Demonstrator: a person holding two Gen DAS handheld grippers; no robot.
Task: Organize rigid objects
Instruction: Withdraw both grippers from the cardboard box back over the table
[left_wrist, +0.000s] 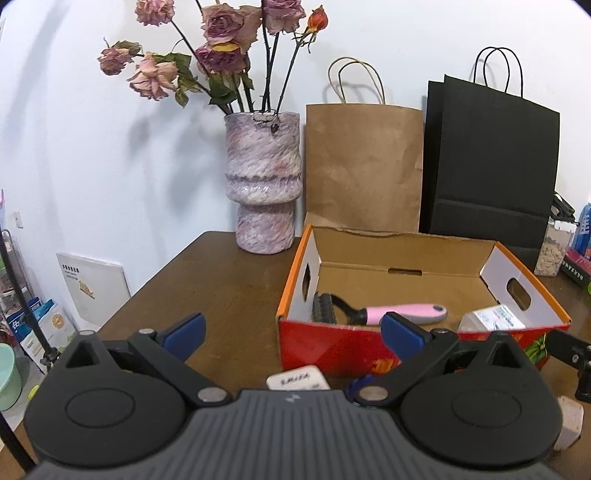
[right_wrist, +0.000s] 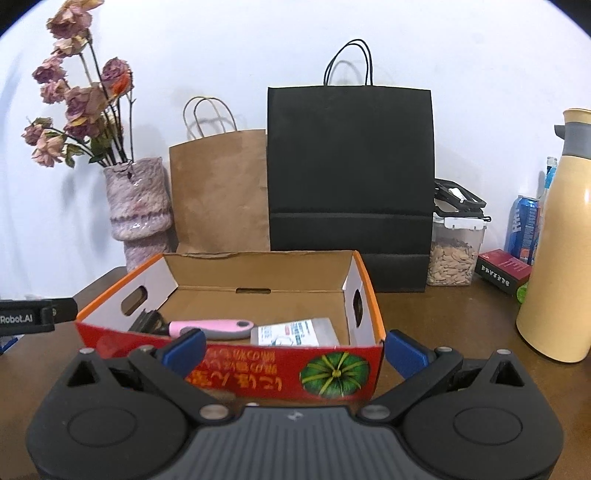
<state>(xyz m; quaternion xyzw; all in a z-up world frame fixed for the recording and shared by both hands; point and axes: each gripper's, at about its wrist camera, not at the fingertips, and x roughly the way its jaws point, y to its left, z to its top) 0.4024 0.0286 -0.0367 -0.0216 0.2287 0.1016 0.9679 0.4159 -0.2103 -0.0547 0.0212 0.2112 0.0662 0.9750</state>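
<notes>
An open red and orange cardboard box (left_wrist: 354, 350) (right_wrist: 343, 376) stands on the brown table. Inside lie a pink-handled pet brush (left_wrist: 391, 314) (right_wrist: 214, 326) and a clear plastic case with a printed label (left_wrist: 491, 319) (right_wrist: 291, 332). My left gripper (left_wrist: 291, 332) is open and empty, in front of the box's left corner. A small white labelled object (left_wrist: 297, 378) and a dark blue item (left_wrist: 360, 382) lie on the table just below it. My right gripper (right_wrist: 293, 349) is open and empty, facing the box's front wall.
A pink vase of dried roses (left_wrist: 264, 184) (right_wrist: 138, 210), a brown paper bag (left_wrist: 364, 166) (right_wrist: 219, 192) and a black paper bag (left_wrist: 491, 162) (right_wrist: 349, 173) stand behind the box. A seed container (right_wrist: 452, 254), a yellow flask (right_wrist: 561, 240), a blue can (right_wrist: 522, 229) and a red box (right_wrist: 502, 271) are at right.
</notes>
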